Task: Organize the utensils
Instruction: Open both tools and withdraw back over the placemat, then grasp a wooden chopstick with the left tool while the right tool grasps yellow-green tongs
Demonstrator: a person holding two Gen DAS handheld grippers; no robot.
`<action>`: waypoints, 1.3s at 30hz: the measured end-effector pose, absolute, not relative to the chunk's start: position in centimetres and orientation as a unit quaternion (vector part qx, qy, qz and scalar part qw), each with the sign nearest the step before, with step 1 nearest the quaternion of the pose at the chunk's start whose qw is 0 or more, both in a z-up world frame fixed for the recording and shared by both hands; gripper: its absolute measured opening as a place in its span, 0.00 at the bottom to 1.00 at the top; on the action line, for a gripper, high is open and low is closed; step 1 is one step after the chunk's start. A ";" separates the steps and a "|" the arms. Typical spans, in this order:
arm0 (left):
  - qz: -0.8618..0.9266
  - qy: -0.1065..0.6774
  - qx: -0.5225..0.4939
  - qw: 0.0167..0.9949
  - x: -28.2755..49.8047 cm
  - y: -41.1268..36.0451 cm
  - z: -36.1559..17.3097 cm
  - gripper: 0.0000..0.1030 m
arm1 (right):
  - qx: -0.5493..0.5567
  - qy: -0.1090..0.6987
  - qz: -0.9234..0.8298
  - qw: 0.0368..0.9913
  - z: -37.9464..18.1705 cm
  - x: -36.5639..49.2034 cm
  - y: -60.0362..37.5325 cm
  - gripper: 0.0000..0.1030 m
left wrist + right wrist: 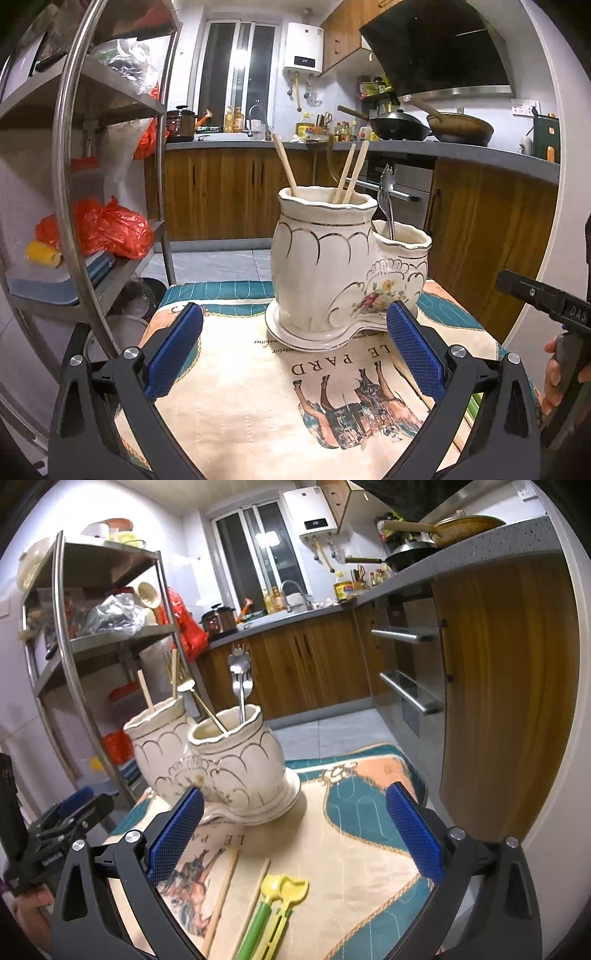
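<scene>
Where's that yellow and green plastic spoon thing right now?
The yellow-green plastic spoon set shows only in the right wrist view, lying on the printed cloth beside two loose chopsticks, in front of the ceramic utensil holder.

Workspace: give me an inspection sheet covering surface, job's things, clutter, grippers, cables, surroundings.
Surface: cream and teal printed cloth with horses over the table.
Job's things: cream two-compartment ceramic holder on the cloth; wooden chopsticks in the taller part, metal forks in the lower part; two loose wooden chopsticks and yellow-green plastic utensils lying flat.
Clutter: nothing seen.
Grippers: left gripper open, empty; right gripper open, empty.
Cables: nothing seen.
Surroundings: steel shelf rack, wooden cabinets, woks on stove.
</scene>
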State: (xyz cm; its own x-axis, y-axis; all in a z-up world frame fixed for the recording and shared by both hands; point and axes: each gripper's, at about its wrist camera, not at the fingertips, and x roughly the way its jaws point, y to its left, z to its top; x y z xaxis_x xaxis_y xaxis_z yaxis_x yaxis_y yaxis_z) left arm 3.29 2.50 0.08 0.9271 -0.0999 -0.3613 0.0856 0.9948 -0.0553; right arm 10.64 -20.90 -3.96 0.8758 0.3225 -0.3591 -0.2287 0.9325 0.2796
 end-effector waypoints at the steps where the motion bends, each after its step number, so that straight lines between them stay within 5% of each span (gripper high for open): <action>1: -0.046 0.185 -0.020 0.982 3.3 2.5 0.1 0.95 | 0.114 0.205 0.144 0.961 -4.0 10.5 -20.9 0.95; 25: -0.138 0.313 0.005 0.940 2.8 -2.0 -3.8 0.95 | 0.039 0.348 0.202 0.915 -8.3 8.8 -20.4 0.92; 30: -0.138 0.324 0.010 0.936 2.9 -2.5 -4.1 0.95 | 0.027 0.365 0.211 0.906 -8.6 8.8 -19.6 0.61; 39: -0.187 0.363 0.012 0.913 2.6 -4.4 -4.7 0.92 | -0.004 0.388 0.230 0.893 -9.4 8.9 -18.3 0.20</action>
